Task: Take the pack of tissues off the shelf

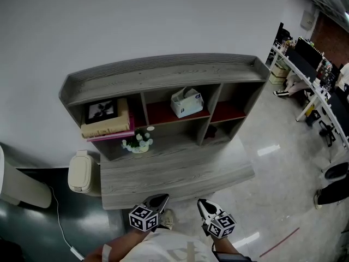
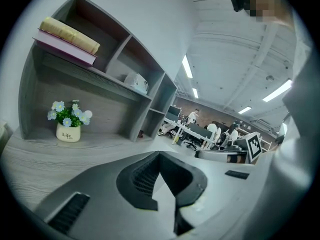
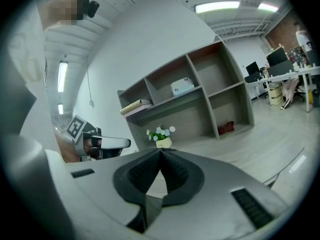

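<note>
Our left hand-held gripper and right hand-held gripper are pressed together, empty, well away from the pack of tissues on the shelf.

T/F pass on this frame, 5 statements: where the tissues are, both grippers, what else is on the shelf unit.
1. The pack of tissues sits in the middle upper compartment of the shelf. True.
2. The left gripper is shut on the tissues. False: its jaws are together on nothing, well short of the shelf.
3. The right gripper has its jaws together and holds nothing. True.
4. The flower pot stands on top of the books. False: it stands on the lower surface, beneath the compartment that holds the books.
5. The books lie in the left upper compartment. True.
</note>
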### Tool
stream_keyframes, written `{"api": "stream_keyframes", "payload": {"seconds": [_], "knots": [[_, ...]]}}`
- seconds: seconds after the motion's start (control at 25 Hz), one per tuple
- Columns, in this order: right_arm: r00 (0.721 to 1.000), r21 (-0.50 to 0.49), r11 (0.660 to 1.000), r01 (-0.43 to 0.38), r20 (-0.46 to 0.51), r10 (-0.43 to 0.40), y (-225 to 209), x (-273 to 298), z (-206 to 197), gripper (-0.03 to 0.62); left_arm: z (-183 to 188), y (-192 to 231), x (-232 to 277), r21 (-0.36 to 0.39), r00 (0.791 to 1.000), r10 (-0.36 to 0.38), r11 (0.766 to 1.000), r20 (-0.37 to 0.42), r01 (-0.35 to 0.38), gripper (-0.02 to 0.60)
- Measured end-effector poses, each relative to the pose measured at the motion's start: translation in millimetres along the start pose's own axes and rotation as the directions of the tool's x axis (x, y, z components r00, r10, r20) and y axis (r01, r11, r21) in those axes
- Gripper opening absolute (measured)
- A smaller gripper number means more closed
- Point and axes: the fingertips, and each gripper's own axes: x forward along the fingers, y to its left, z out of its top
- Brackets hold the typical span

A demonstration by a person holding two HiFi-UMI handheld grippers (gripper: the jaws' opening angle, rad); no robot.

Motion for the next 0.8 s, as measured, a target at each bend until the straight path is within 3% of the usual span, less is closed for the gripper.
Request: {"api": "stream_keyframes", "payload": {"seconds": [0.8], "knots": [[0.998,-0.025,0.998,0.054,0.014,-0.054,-43,67,47,0.005,69,52,64,0.022,0.996,-0.072,0.997,0.047,0.071,0.012]]}}
